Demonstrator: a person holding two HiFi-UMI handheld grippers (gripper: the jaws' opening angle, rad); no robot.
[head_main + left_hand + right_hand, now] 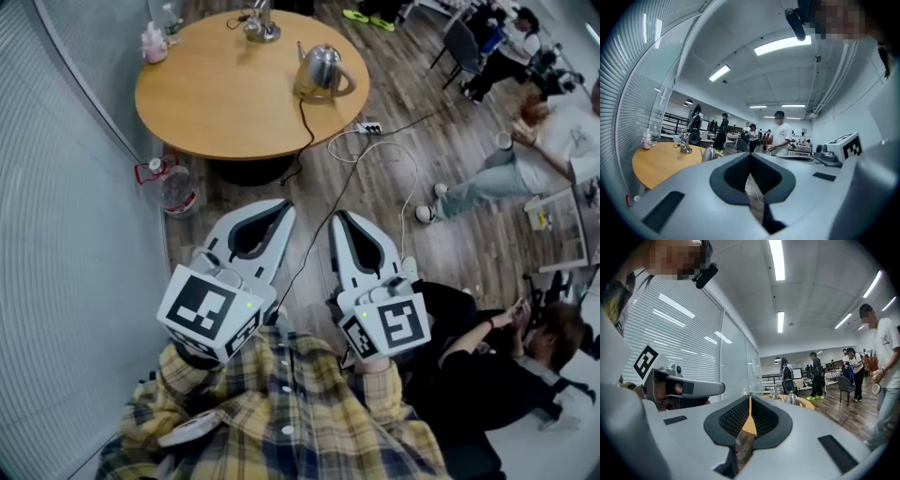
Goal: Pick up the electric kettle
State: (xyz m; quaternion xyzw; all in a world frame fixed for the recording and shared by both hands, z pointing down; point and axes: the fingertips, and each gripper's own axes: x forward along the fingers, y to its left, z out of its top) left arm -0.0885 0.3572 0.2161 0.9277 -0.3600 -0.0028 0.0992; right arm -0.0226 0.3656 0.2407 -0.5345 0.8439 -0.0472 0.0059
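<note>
The steel electric kettle [322, 71] stands near the right edge of a round wooden table [216, 103], and its black cord trails down to the floor. Both grippers are held level, low in the head view and well short of the table. My left gripper [285, 208] is shut with nothing between its jaws. Beside it my right gripper [337, 217] is shut and empty too. Past the closed tips of the left gripper [751, 154] the kettle [709, 153] shows small and far. The right gripper [750, 399] view shows the kettle [791, 399] just right of its tips.
A pink bottle [154, 44] and a metal stand [262, 26] also sit on the table. A water jug [176, 187] stands on the floor by the glass wall at left. A power strip [371, 127] and white cables lie right of the table. People sit on the floor at right [506, 169].
</note>
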